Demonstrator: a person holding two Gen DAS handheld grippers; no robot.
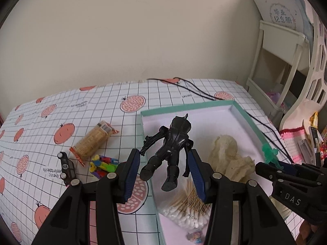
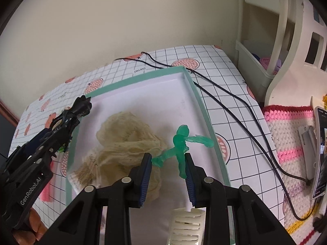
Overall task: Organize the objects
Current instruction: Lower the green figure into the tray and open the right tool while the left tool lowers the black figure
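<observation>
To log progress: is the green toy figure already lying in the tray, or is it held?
Held. The right gripper pinches one leg of the green figure, raised above the tray.

Plain cream wall (image 1: pixel 126 30) behind, evenly lit, without windows. In front of it, a bench (image 1: pixel 40 134) covered by a white cloth with a black grid and pink-orange fruit prints. At the right, a cream shelving unit (image 1: pixel 286 47) with open compartments, a light blue and white printed board (image 1: pixel 284 10) leaning on top. Beside the bench, a pink and white crocheted cover (image 2: pixel 286 134) with a red edge.
</observation>
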